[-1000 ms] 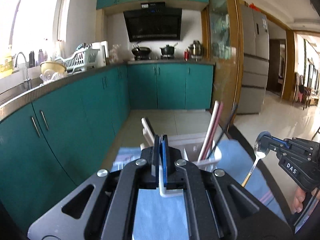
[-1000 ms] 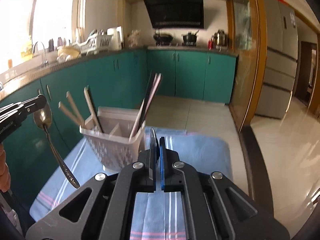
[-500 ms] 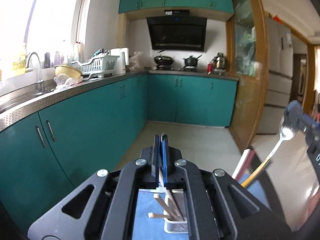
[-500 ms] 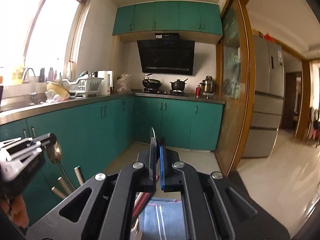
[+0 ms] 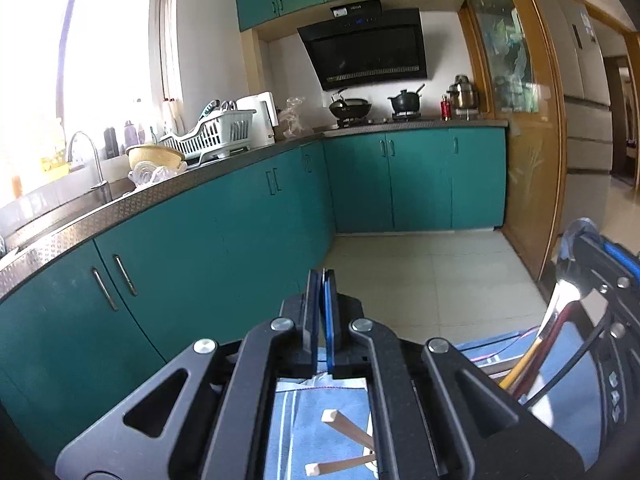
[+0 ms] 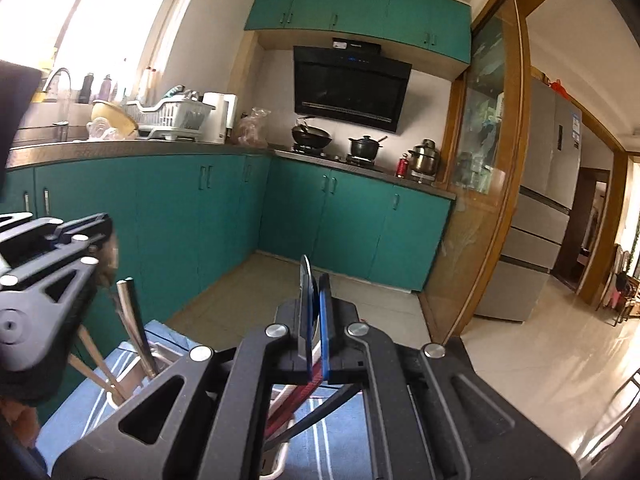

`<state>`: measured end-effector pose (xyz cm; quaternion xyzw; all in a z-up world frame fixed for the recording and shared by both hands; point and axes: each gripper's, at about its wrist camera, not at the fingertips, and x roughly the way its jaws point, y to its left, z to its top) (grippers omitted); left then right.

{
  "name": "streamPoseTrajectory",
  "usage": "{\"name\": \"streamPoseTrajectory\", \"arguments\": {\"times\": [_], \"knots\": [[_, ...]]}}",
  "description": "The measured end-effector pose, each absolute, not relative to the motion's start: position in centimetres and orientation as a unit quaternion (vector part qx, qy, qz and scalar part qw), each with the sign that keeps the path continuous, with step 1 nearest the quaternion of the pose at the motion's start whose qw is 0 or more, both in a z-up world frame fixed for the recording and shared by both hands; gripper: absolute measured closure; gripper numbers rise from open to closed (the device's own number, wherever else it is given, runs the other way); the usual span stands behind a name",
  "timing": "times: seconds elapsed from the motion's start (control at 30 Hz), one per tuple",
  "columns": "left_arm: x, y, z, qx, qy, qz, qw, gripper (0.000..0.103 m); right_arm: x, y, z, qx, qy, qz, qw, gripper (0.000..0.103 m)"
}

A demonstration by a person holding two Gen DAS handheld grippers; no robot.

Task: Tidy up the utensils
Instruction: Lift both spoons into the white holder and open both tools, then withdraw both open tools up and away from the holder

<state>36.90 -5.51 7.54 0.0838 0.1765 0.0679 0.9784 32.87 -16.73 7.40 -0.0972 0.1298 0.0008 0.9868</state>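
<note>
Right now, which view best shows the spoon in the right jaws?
Left wrist view: the spoon shows side-on, bowl clamped in the right gripper, handle slanting down. Right wrist view shows only the bowl's thin edge above its own shut jaws. The left gripper's second spoon is blurred there.

left claw (image 5: 323,300) closed, right claw (image 5: 576,248) gripping spoon (image 5: 560,300), chopsticks (image 5: 344,432) over blue cloth (image 5: 320,404)

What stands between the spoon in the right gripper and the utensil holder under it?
Nothing visible from outside. The spoon, held in the right gripper, hangs handle-down toward the holder, close beside the red and black chopsticks leaning there; these could crowd its way in. Its handle tip is hidden, so contact cannot be told.
</note>
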Motion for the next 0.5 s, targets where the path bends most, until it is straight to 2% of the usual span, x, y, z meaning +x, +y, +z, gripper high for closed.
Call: {"name": "streamPoseTrajectory", "arguments": {"times": [0.2, 0.27, 0.3, 0.33, 0.37, 0.5], "knots": [[37.7, -6.0, 6.2, 0.089, 0.197, 0.060, 0.974, 0.099, 32.3, -16.4, 6.3, -0.100, 0.142, 0.019, 0.985, 0.100], [37.6, -5.9, 6.1, 0.083, 0.205, 0.052, 0.974, 0.092, 32.4, -16.5, 5.9, -0.096, 0.155, 0.022, 0.983, 0.098], [37.4, -5.8, 6.1, 0.079, 0.207, 0.050, 0.974, 0.081, 32.2, -16.7, 5.8, -0.093, 0.156, 0.021, 0.983, 0.089], [37.1, -5.6, 6.2, 0.072, 0.205, 0.046, 0.975, 0.072, 32.0, -16.9, 5.8, -0.088, 0.154, 0.021, 0.984, 0.075], [36.8, -5.3, 6.4, 0.068, 0.201, 0.045, 0.976, 0.070, 31.7, -17.2, 6.0, -0.081, 0.151, 0.023, 0.985, 0.064], [34.3, -4.1, 7.4, 0.050, 0.178, 0.035, 0.982, 0.043, 29.2, -18.6, 7.3, -0.050, 0.132, 0.029, 0.990, 0.051]]}}
